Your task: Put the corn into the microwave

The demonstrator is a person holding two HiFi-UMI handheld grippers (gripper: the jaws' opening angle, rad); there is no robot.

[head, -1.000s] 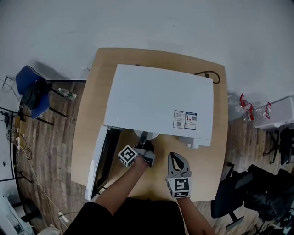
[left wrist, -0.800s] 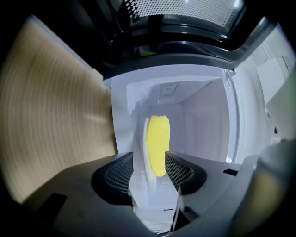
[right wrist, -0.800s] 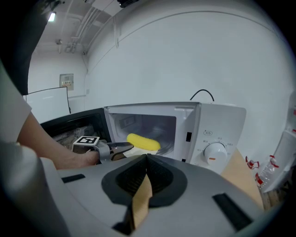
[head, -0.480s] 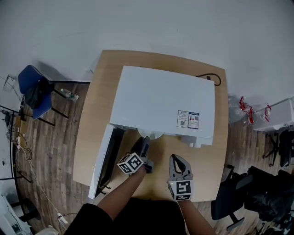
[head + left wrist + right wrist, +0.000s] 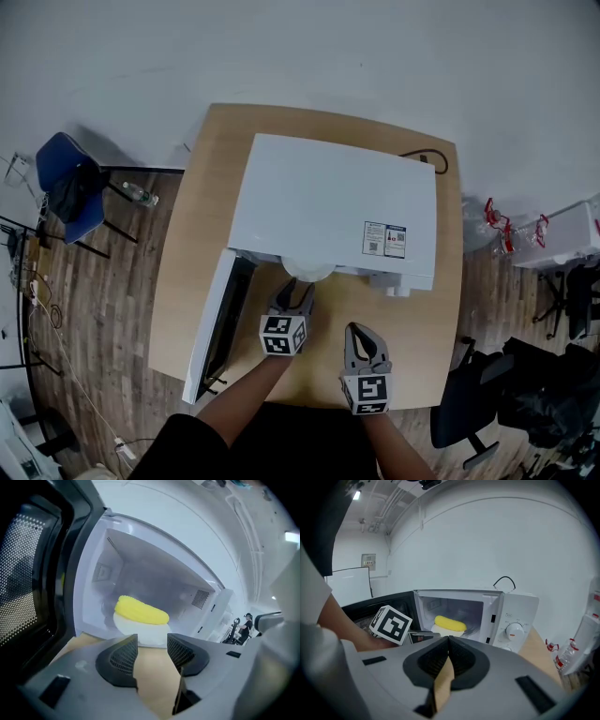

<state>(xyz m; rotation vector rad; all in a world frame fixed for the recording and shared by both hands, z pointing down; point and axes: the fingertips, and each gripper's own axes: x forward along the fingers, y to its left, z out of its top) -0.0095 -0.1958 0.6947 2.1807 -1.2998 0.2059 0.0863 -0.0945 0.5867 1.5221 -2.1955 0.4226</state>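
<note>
Withdrawn from the microwave (image 5: 328, 206), left tongs (image 5: 298, 289) just opened, empty; corn (image 5: 141, 611) inside.

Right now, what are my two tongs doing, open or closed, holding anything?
Left tongs: open, jaws just opened, nothing between them; the corn lies in the microwave.
Right tongs: closed, holding nothing.

A light wooden table (image 5: 187, 281) stands against a plain white wall (image 5: 300, 47) at twelve o'clock in the head view, on a dark wood-plank floor (image 5: 103, 309). A blue chair (image 5: 64, 178) with dark cloth on it stands at ten o'clock, and a black office chair (image 5: 464, 398) at four o'clock. In the right gripper view a ceiling lamp (image 5: 356, 495) glows at eleven o'clock.
</note>
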